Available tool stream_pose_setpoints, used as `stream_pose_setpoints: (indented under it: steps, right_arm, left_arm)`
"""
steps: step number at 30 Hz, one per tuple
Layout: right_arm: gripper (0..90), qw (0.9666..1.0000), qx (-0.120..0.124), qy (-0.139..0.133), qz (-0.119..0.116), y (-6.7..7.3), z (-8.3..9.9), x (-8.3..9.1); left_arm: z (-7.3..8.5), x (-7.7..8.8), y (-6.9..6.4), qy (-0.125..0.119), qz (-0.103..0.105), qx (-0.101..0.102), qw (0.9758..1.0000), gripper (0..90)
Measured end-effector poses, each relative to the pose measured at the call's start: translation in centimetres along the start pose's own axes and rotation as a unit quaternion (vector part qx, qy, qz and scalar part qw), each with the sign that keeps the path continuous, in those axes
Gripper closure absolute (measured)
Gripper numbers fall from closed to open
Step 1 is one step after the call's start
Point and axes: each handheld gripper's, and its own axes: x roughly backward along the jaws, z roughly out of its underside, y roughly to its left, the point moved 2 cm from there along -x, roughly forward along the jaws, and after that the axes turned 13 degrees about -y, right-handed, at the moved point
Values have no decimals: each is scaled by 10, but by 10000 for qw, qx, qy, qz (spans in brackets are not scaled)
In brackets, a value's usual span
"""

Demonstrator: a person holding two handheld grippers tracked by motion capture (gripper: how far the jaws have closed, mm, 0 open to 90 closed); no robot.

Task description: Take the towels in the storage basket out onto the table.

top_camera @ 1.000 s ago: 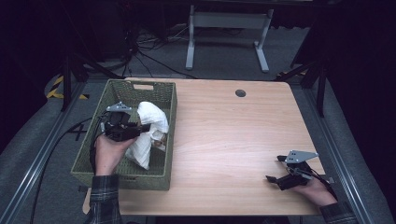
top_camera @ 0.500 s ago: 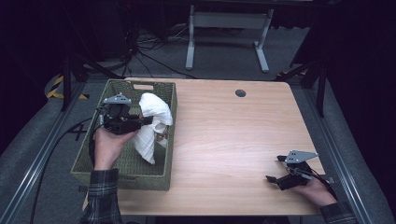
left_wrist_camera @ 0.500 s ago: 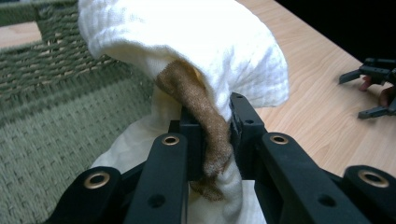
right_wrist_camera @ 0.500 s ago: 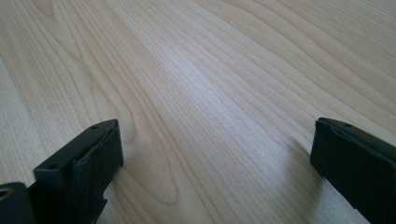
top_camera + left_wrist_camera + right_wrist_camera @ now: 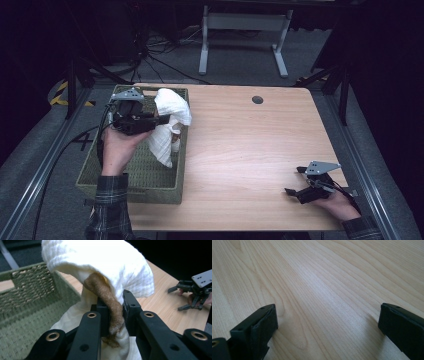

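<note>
Left gripper (image 5: 162, 120) lifted the white cloth (image 5: 167, 127) higher above the basket (image 5: 145, 175), jaws clamped on it; right gripper (image 5: 295, 182) wide open, well right of basket.

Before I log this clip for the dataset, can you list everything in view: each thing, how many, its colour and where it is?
towel: one, white with a brown band, hanging from the left gripper above the basket
woven basket: one, olive green, on the table's left edge
table: one, light wood, centre
cable port: one, dark, at the table's far side
metal stand: one, grey, on the floor behind the table
left gripper: one, black, clamped on the towel
right gripper: one, black, open, low at the table's near right
</note>
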Motion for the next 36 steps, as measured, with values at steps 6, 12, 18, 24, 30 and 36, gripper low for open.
stream_pose_setpoints:
  steps: [6, 12, 18, 24, 30, 36]
  right_arm:
    - [28, 10000, -2, 0, 1, 0, 0, 0]
    - [28, 10000, -9, 4, -2, 0, 0, 0]
    - [28, 10000, -20, 9, -3, 0, 0, 0]
    - [28, 10000, -18, 8, -3, 0, 0, 0]
    - [28, 10000, -18, 8, -2, 0, 0, 0]
    - [28, 10000, -19, 8, -2, 0, 0, 0]
  left_arm:
    - [-10, -7, -14, -122, 221, -88, 9996, 790]
    - [-18, -13, -25, -196, 435, -185, 9987, 790]
    - [-24, -26, -40, -283, 731, -248, 9966, 791]
    - [-24, -40, -53, -316, 932, -275, 9948, 791]
    - [-22, -51, -62, -329, 1130, -279, 9927, 790]
    - [-18, -70, -78, -218, 1394, -326, 9895, 790]
